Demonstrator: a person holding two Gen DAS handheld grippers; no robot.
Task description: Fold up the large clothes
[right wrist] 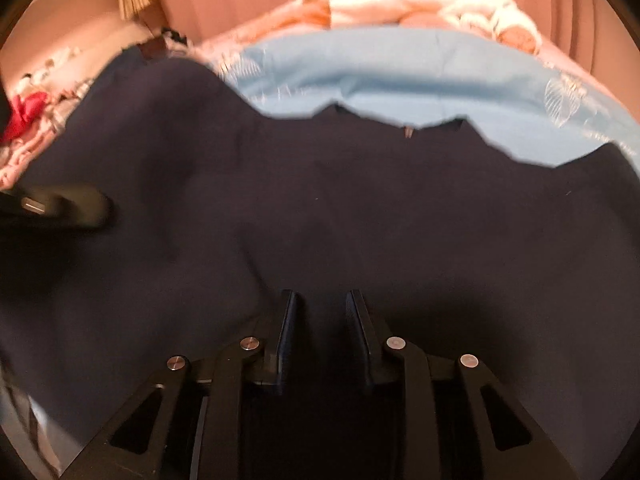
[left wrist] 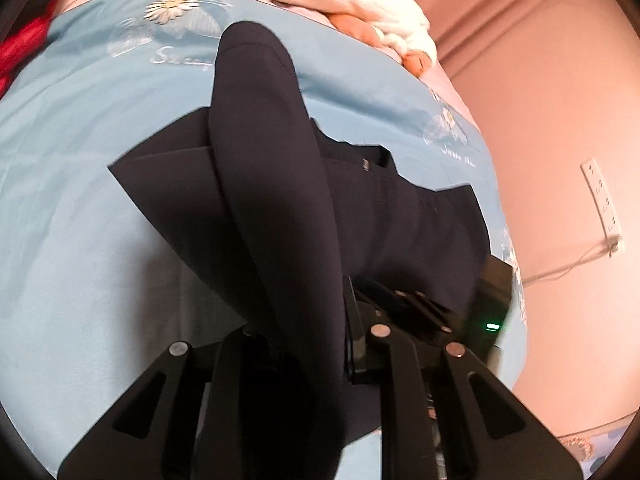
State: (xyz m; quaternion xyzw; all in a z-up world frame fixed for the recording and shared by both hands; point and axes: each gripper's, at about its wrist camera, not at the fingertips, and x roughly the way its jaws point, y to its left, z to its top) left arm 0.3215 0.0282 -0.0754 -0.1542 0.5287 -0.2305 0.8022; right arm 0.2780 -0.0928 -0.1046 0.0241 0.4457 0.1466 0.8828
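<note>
Dark navy jacket (left wrist: 400,216) is lying on the light blue bedsheet (left wrist: 80,184), filling the centre of the left wrist view. One sleeve (left wrist: 260,168) is rising from the lower centre toward the upper centre of that frame, its lower end pinched in the left gripper (left wrist: 316,344), whose fingers are clenching on the cloth. In the right wrist view the jacket is covering the whole middle band. The right gripper (right wrist: 322,320), at lower centre, is sitting over the fabric with a gap showing between its fingers (right wrist: 290,320); cannot tell whether they are pinching cloth. A white and orange blanket (right wrist: 400,4) is lying at the top of the frame.
</note>
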